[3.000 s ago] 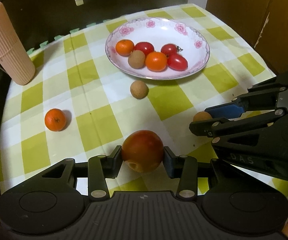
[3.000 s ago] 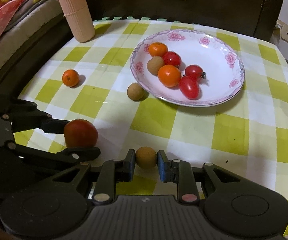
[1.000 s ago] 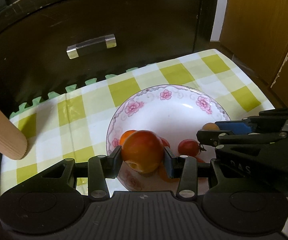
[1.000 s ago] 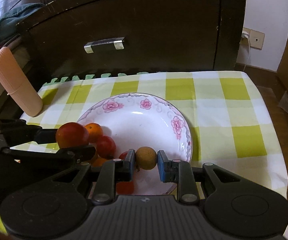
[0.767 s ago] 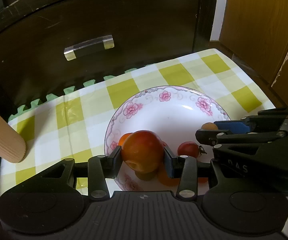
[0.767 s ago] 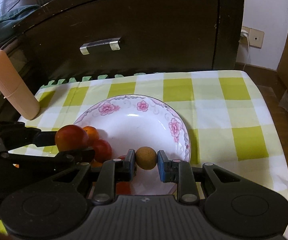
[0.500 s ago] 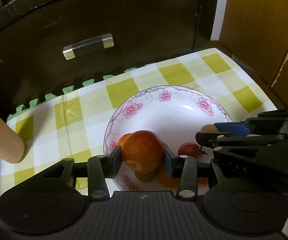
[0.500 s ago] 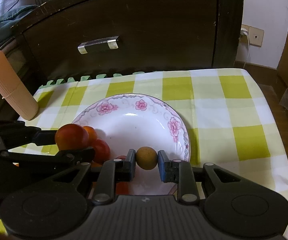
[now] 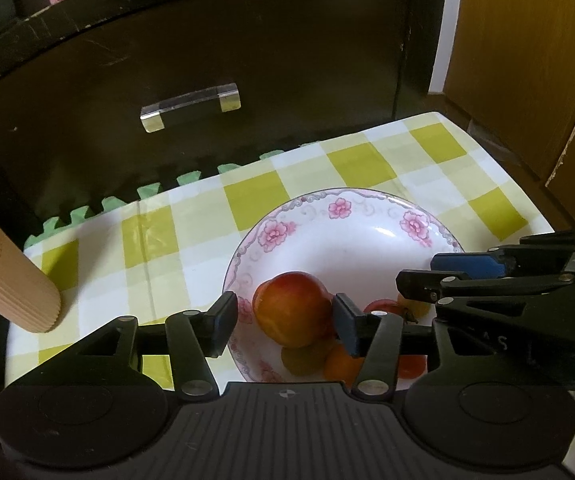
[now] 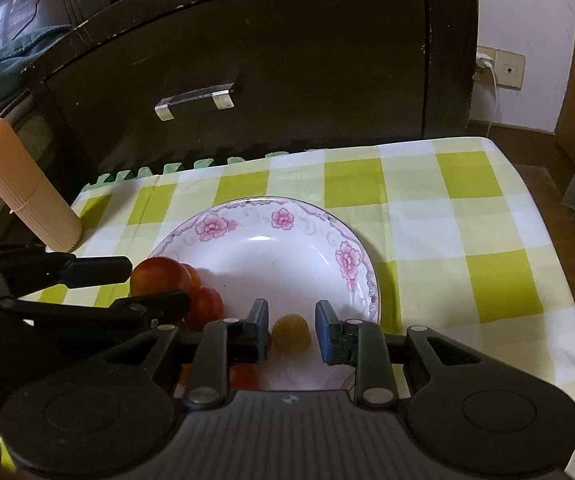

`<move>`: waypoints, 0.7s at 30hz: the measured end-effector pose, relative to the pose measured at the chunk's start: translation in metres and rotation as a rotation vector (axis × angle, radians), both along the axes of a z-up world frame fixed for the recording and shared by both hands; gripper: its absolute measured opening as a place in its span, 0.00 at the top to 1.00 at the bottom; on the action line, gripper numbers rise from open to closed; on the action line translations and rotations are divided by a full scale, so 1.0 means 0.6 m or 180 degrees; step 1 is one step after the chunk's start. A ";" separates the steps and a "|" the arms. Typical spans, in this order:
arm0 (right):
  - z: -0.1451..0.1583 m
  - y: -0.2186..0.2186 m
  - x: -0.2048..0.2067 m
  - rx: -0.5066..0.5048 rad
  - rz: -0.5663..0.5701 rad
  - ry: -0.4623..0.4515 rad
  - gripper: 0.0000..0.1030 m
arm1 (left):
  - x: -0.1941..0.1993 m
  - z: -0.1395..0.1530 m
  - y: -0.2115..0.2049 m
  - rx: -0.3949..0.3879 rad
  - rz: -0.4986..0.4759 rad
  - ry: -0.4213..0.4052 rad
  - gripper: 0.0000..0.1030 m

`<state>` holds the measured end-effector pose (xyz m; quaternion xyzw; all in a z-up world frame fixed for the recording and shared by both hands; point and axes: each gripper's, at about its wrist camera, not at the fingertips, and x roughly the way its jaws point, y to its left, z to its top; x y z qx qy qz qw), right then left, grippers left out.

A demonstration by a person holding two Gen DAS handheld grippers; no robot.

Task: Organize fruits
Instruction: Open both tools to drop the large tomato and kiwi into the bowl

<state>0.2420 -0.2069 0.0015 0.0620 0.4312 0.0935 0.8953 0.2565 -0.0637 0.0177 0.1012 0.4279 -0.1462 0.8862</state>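
Observation:
The flowered white plate [image 9: 339,208] sits on the checked cloth, also seen in the right wrist view as the plate [image 10: 283,216]. My left gripper [image 9: 283,320] hovers over its left side with jaws opening. The big red tomato [image 9: 293,308] lies between the pads on the fruit in the plate, a gap showing at the left pad [image 9: 223,318]. My right gripper [image 10: 291,330] is narrowly open over the plate. The tan longan [image 10: 290,334] rests in the plate below its pads, clear of both. Cherry tomatoes [image 10: 205,306] and a small orange [image 9: 341,364] fill the plate's near side.
A ribbed pink cylinder [image 10: 23,188] stands on the cloth left of the plate. A dark cabinet with a clear handle [image 9: 189,106] rises right behind the table. The cloth's right edge [image 10: 539,216] drops to a wooden floor.
Both grippers have let go. The left jaws spread and the tomato settled into the plate. The longan dropped from the right pads into the plate. Neither hand shifted.

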 end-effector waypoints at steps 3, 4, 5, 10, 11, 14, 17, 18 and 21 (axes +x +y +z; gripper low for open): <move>0.003 -0.001 -0.001 0.0006 -0.0006 -0.0014 0.75 | -0.002 0.006 0.003 -0.0010 0.0000 -0.0024 0.40; 0.004 -0.001 -0.002 0.0008 -0.0010 -0.0022 0.75 | -0.003 0.008 0.004 -0.0015 0.0004 -0.0033 0.39; 0.005 -0.002 -0.002 0.0015 -0.0014 -0.0027 0.75 | -0.005 0.011 0.006 -0.0019 0.0010 -0.0042 0.38; 0.014 0.001 -0.008 0.0035 -0.0019 -0.0072 0.74 | -0.016 0.024 0.027 -0.0014 0.0058 -0.0082 0.36; 0.016 0.003 -0.011 0.0037 -0.0006 -0.0077 0.74 | -0.021 0.027 0.034 -0.0008 0.0071 -0.0082 0.36; 0.020 0.013 -0.022 0.0041 0.0043 -0.0078 0.74 | -0.032 0.030 0.057 -0.0019 0.0141 -0.0044 0.36; 0.025 0.027 -0.036 0.0063 0.0095 -0.0079 0.74 | -0.044 0.032 0.082 -0.0042 0.0245 -0.0022 0.36; 0.027 0.032 -0.042 0.0074 0.0114 -0.0082 0.74 | -0.048 0.033 0.090 -0.0044 0.0279 -0.0017 0.36; 0.033 0.051 -0.060 0.0092 0.0206 -0.0075 0.74 | -0.059 0.034 0.113 -0.0060 0.0357 0.0032 0.36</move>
